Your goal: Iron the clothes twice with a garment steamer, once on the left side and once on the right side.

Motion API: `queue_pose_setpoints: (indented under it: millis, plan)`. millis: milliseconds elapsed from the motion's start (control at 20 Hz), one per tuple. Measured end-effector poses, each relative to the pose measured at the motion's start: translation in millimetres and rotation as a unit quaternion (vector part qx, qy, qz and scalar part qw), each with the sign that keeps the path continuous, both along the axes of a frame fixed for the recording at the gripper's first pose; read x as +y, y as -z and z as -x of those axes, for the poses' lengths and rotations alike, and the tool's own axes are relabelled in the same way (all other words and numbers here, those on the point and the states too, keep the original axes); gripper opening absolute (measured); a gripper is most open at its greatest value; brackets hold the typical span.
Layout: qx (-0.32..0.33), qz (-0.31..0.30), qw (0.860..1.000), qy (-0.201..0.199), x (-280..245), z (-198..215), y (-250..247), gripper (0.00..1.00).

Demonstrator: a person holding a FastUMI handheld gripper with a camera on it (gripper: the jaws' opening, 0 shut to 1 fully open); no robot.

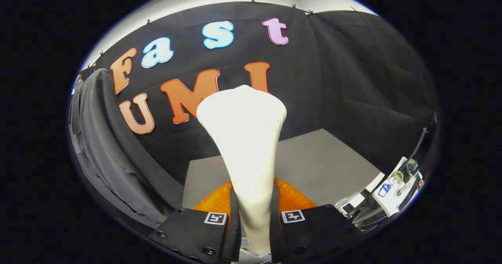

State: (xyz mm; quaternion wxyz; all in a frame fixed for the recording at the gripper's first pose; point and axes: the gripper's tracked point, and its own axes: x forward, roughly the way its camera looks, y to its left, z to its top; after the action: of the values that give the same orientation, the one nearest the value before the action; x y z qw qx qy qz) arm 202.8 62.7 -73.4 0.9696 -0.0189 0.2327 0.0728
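Note:
A white garment steamer (pixel 245 138) rises between my fingers, its slim handle widening to a broad head that points away from me. My gripper (pixel 254 221) is shut on the handle, both fingers pressing its sides. An orange translucent part (pixel 292 197) of the steamer shows just behind the handle, low down. A dark grey garment (pixel 106 146) hangs to the left of the steamer, off to the side of the head and apart from it.
A grey tabletop (pixel 321 166) lies beyond the fingers. Black booth cloth closes the back and right. At the lower right stands a white unit (pixel 396 189) with cables and small items.

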Motion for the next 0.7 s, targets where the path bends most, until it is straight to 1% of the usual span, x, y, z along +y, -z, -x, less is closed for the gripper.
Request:
queue_pose_setpoints:
  millis: [200,350,550,700]
  plan:
    - [-0.070,-0.009,0.997,-0.016,47,48,-53,0.37]
    - [-0.104,-0.012,0.994,-0.030,83,82,-78,0.37]
    - [-0.129,-0.019,0.990,-0.055,141,119,-91,0.37]
    - [-0.137,-0.025,0.988,-0.072,181,137,-94,0.37]
